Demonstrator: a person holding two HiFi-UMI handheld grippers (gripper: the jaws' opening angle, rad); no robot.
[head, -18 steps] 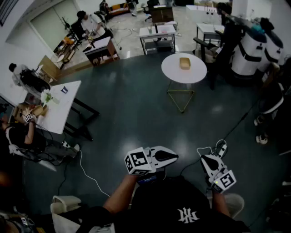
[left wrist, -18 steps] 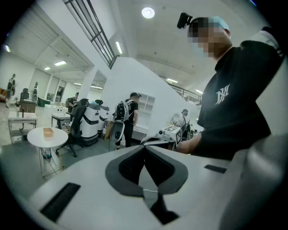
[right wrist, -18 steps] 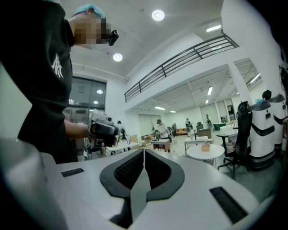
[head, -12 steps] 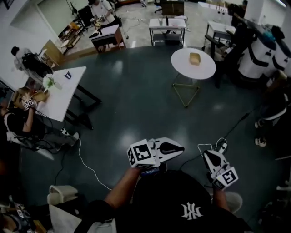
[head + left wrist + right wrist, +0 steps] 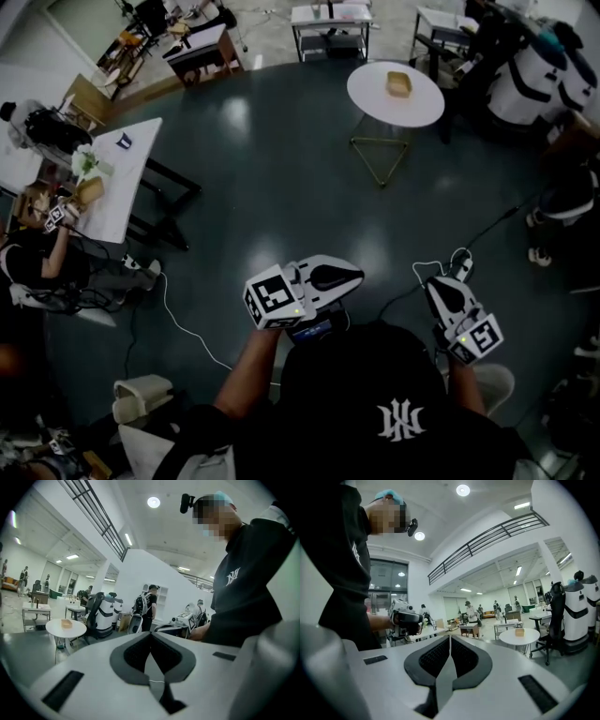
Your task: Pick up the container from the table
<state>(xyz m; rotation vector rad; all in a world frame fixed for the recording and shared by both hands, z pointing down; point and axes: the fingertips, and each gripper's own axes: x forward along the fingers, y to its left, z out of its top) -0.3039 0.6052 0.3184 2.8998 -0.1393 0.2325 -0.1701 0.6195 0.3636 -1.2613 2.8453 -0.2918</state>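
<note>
The pickup is not yet under way. The container point(image 5: 399, 82), a small tan box, is sitting on the round white surface point(image 5: 417, 105) at about 1 o'clock from the person in the head view. A wide stretch of dark floor point(image 5: 281, 187) is lying between the 2, so the container is well apart from both tools. Judging from this, the whole approach, the grasp and the lift are all waiting to be done.

The left hand-held gripper point(image 5: 356, 275) is pointing toward 2 o'clock, and in its own view its jaws are pressing together with nothing between them. There the container point(image 5: 67, 624) is showing far off at 9 o'clock. The right hand-held gripper point(image 5: 436, 281) is aiming toward 11 o'clock, and its jaws are likewise meeting on nothing. Its view is catching the container point(image 5: 519, 632) at 3 o'clock.

As for writing, the person's dark cap point(image 5: 361, 394) is carrying a white monogram that is not reading as clear letters. The marker cube point(image 5: 274, 298) on the left tool is showing only black-and-white squares. The container is showing no label that can be made out from here.
</note>
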